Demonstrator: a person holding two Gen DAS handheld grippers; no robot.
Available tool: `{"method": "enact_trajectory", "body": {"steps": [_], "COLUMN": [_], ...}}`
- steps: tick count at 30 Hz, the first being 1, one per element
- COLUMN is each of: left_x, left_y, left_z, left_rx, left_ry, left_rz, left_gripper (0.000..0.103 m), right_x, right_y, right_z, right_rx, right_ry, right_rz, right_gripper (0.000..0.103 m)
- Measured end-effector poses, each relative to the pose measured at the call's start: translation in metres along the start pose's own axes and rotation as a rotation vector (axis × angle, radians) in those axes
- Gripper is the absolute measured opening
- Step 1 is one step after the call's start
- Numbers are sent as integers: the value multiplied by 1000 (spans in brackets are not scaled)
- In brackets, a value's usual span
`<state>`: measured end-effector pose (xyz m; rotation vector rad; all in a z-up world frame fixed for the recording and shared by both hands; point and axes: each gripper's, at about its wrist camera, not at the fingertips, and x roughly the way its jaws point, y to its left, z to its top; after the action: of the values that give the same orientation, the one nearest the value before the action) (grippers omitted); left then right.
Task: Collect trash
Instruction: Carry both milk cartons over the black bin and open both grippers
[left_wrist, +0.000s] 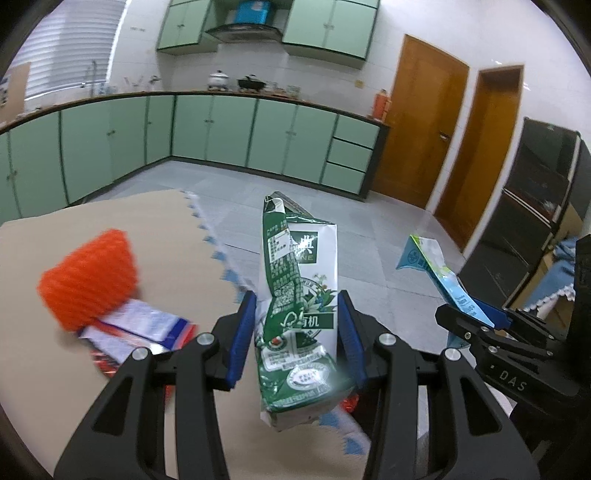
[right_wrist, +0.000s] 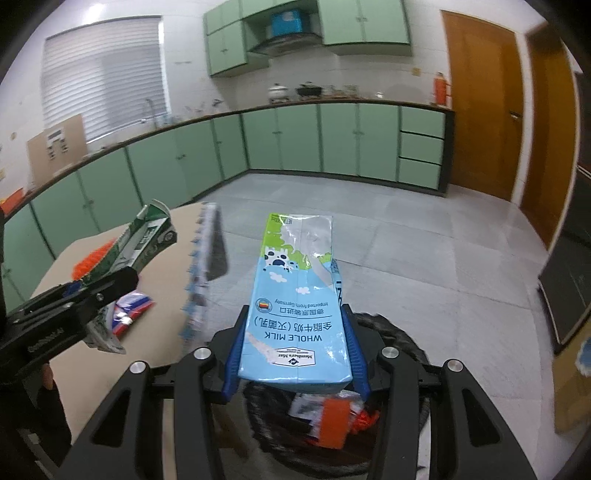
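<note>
Left gripper (left_wrist: 297, 338): blue pads clamped on both sides of the green carton (left_wrist: 299, 306), which stands nearly upright between them, crumpled top pointing away from the camera.
Right gripper (right_wrist: 295, 349): pads clamped on the blue carton (right_wrist: 295, 306), which lies flat along the fingers, "WHOLE MILK" print facing up and inverted.
Green carton position: held in the air above the table (left_wrist: 110, 218) edge.
Blue carton position: held over the black bin (right_wrist: 402, 339); trash already lies inside the bin below it.
Table: tan surface carrying an orange foam net (left_wrist: 88, 277) and, just beside it, a red, white and blue wrapper (left_wrist: 147, 328).
Table edge: a cloth (right_wrist: 201, 273) with blue trim hangs over it.
Background: green cabinets (left_wrist: 221, 129) along two walls, wooden doors (left_wrist: 421, 118) at right.
</note>
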<state>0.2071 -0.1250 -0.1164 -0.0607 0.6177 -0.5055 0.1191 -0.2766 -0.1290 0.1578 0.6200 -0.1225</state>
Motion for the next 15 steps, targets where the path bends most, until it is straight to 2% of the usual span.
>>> {"method": "enact_trajectory", "body": {"steps": [5, 15], "left_x": [23, 57], "left_y": [-22, -48], "left_z": [-8, -8], "left_rx": [16, 38], "left_ry": [29, 63], "left_rz": [-50, -96], "left_gripper": [42, 42], "right_x": [4, 24], "right_y": [-27, -64], "right_z": [-9, -16], "right_rx": [31, 77], "right_ry": [21, 64], "right_rz": [-39, -96], "right_gripper": [46, 46]}}
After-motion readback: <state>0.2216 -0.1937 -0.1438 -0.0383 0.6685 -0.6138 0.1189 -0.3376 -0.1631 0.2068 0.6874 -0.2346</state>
